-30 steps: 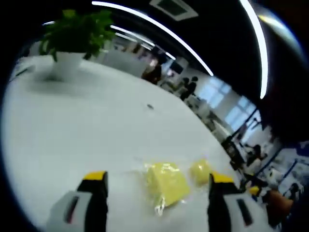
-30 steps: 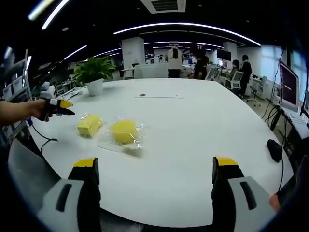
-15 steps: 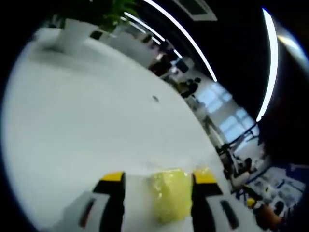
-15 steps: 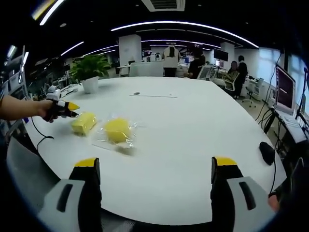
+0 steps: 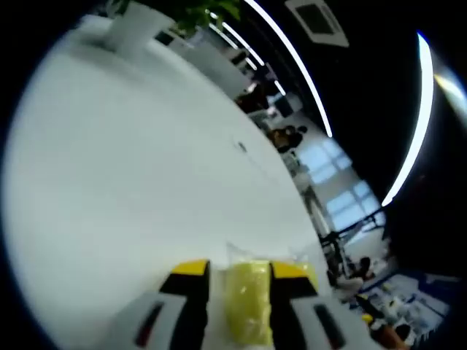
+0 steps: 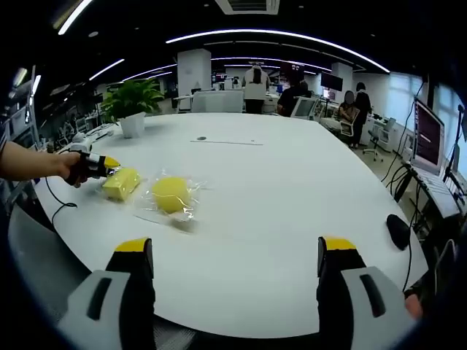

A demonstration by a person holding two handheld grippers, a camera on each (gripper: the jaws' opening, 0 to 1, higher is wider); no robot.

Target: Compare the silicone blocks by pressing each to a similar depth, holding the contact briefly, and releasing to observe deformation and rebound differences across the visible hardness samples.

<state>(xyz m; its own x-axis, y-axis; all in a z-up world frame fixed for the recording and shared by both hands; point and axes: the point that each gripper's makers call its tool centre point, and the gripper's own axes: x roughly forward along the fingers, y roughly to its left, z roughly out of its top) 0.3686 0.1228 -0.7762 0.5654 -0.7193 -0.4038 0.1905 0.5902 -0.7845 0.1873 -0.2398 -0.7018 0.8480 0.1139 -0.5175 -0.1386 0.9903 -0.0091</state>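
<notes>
Open-plan office space with long ceiling light strips (image 6: 292,40) stretches behind a broad white table (image 6: 292,189). Several people (image 6: 255,80) stand or sit at the far end, and a potted plant (image 6: 133,109) stands on the table's far left part in the right gripper view. On the right edge of the table lies a dark mouse-like object (image 6: 398,232) with a cable.

Two yellow silicone blocks in clear wrapping lie on the near-left part of the table: a rounded block (image 6: 171,194) and, just beside it, a squarer block (image 6: 121,182) (image 5: 246,306).

The left gripper (image 5: 239,281) (image 6: 98,166) has its yellow-tipped jaws pinching the squarer block (a hand (image 6: 71,166) holds this tool). The right gripper (image 6: 233,255) hovers well apart from both blocks, jaws spread wide.
</notes>
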